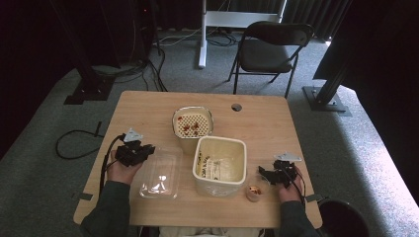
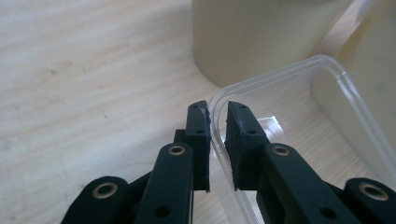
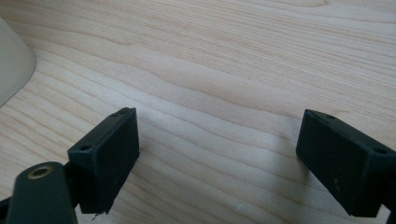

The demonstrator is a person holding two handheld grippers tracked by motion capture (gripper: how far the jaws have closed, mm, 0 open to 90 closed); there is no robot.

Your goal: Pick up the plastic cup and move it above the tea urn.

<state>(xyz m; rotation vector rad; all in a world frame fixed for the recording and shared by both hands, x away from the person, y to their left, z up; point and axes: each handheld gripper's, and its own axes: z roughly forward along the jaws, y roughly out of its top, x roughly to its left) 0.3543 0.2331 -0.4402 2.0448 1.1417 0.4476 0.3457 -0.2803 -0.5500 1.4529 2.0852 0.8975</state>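
- The clear plastic lid (image 1: 159, 174) lies at about 7 o'clock on the table (image 1: 148, 106), just left of the square cream tub (image 1: 220, 165).
- The left gripper (image 2: 217, 140) pinches the lid's rim; its jaws are nearly closed, one pad on each side.
- The right gripper (image 3: 219, 158) gapes wide over bare wood at 4 o'clock, holding nothing.
- A small cup (image 1: 254, 191) sits near it.

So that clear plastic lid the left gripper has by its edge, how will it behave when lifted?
The clear plastic lid looks thin, so probably light and somewhat flexible. Pinched only at its rim by the left gripper, it may sag or twist. Its glossy surface could slip between the pads.
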